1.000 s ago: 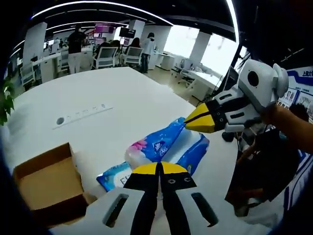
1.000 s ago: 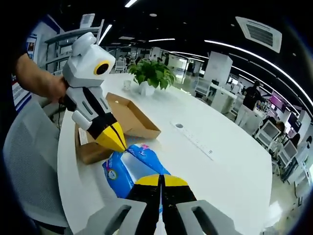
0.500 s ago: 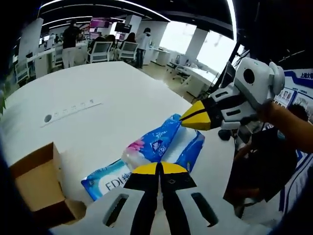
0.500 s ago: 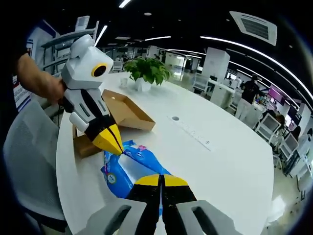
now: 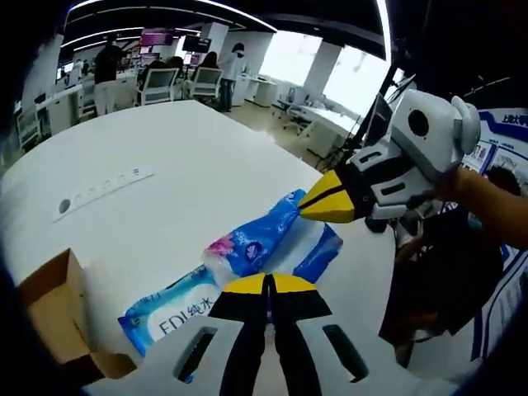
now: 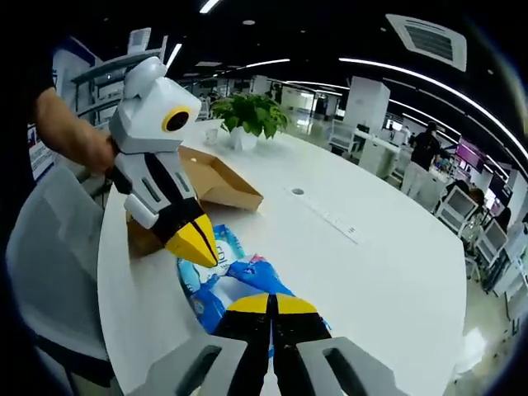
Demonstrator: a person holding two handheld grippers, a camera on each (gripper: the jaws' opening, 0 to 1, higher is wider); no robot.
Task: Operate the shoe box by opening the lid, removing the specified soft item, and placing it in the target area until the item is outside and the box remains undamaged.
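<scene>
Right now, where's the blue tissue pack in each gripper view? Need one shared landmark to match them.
Left gripper view: tissue pack lies low centre, pinched at opposite ends by the left gripper and the right gripper.
Right gripper view: tissue pack sits low, left of centre.
Shared landmark: the open cardboard box on the white table.

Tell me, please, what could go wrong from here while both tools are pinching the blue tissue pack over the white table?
1. Both tools, the left tool and the right tool, are shut on opposite ends of the tissue pack; pulling apart could tear its thin wrapper.
2. The pack hangs near the table edge by the chair; a careless release might drop it off.
3. The open shoe box sits close behind; a swing could knock it.
</scene>
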